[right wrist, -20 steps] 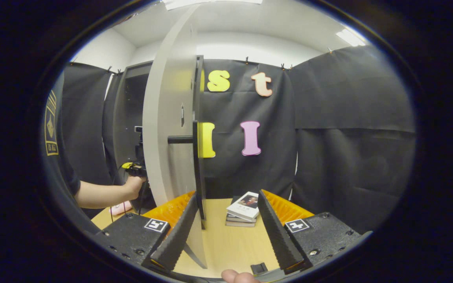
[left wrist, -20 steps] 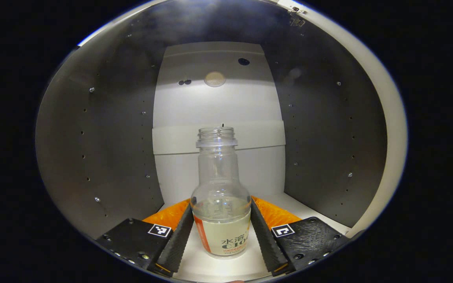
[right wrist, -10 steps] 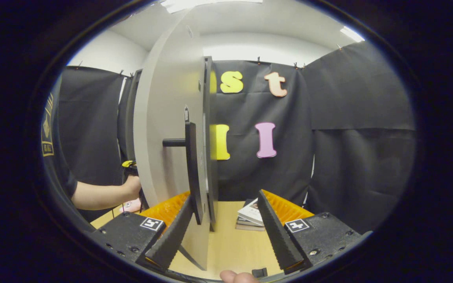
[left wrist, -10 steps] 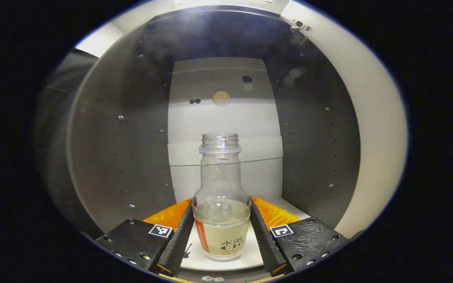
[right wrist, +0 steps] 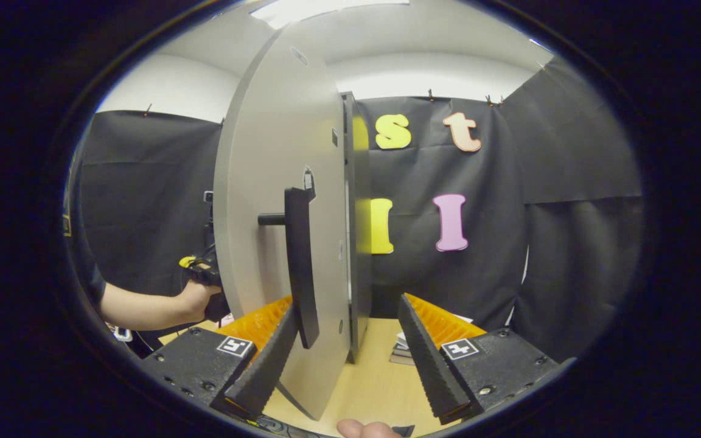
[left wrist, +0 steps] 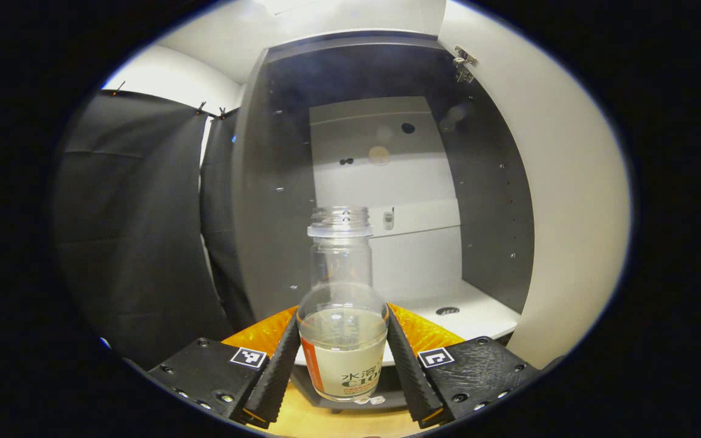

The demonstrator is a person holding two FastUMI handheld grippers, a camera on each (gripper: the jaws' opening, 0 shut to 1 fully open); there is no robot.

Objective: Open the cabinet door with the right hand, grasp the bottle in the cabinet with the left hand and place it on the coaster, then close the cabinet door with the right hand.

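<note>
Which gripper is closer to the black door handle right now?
The right. The right gripper is open around the door's edge, with the black handle just above its left finger. The left gripper is beyond the cabinet door, shut on the bottle.

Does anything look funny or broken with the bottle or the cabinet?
Nothing looks broken or spilled. The bottle stands upright between the left hand-held gripper's fingers. One small oddity: it has no cap, though a little liquid sits inside. The cabinet door hangs open, which fits the job.
</note>
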